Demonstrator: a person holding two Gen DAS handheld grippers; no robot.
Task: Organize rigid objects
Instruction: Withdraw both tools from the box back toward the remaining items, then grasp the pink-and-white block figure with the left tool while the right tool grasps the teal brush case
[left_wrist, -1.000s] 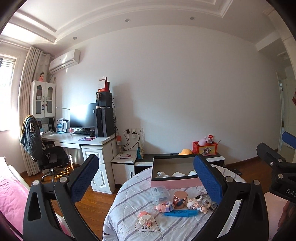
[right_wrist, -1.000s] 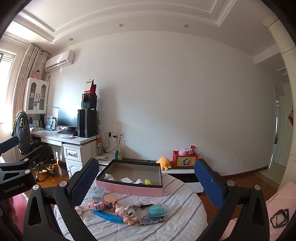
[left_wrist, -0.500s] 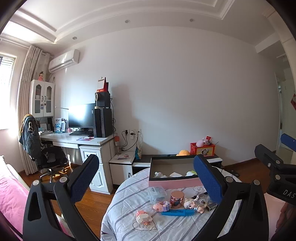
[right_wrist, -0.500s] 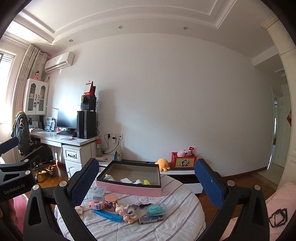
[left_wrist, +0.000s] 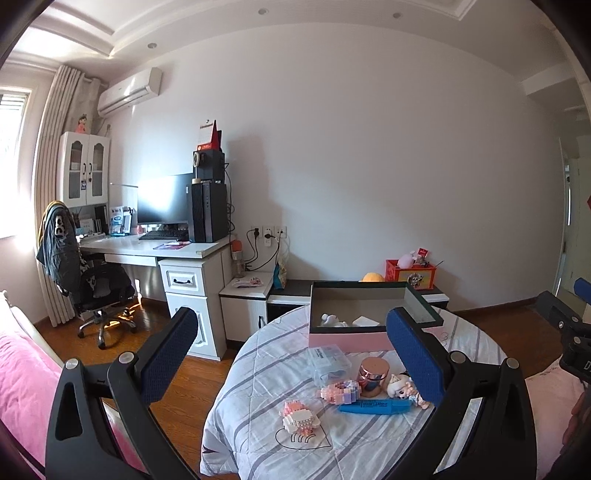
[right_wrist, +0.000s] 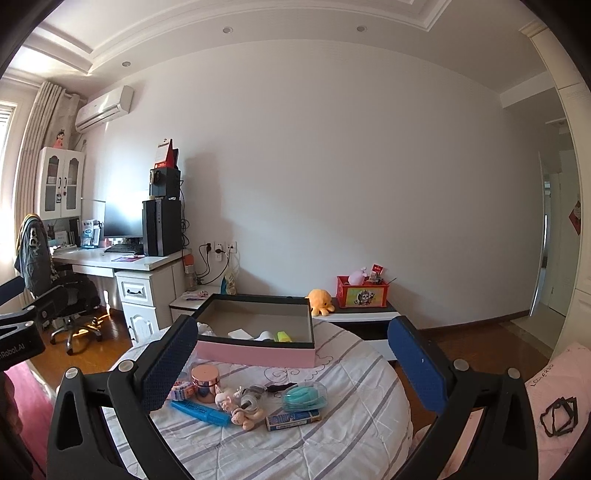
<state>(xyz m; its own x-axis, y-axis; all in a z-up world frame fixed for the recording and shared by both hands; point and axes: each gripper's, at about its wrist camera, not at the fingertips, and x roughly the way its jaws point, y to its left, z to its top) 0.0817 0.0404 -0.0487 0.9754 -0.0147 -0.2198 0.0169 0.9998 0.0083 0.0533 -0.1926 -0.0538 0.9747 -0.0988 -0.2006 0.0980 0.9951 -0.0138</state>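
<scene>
While both claws gape empty (above the table), the blue marker (right_wrist: 200, 409) lies below.

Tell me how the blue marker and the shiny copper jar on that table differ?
The blue marker is long, thin and lies flat; the copper jar is short, round and stands upright. The marker looks matte blue, the jar metallic and reflective. Both sit loose on the striped tablecloth, outside the pink box.

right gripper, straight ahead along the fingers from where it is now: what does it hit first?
Likely nothing close: the right gripper is open, held above the round table, aimed over the pink box toward the far wall. Depth is unclear; tilted slightly lower, it would meet the box first.
</scene>
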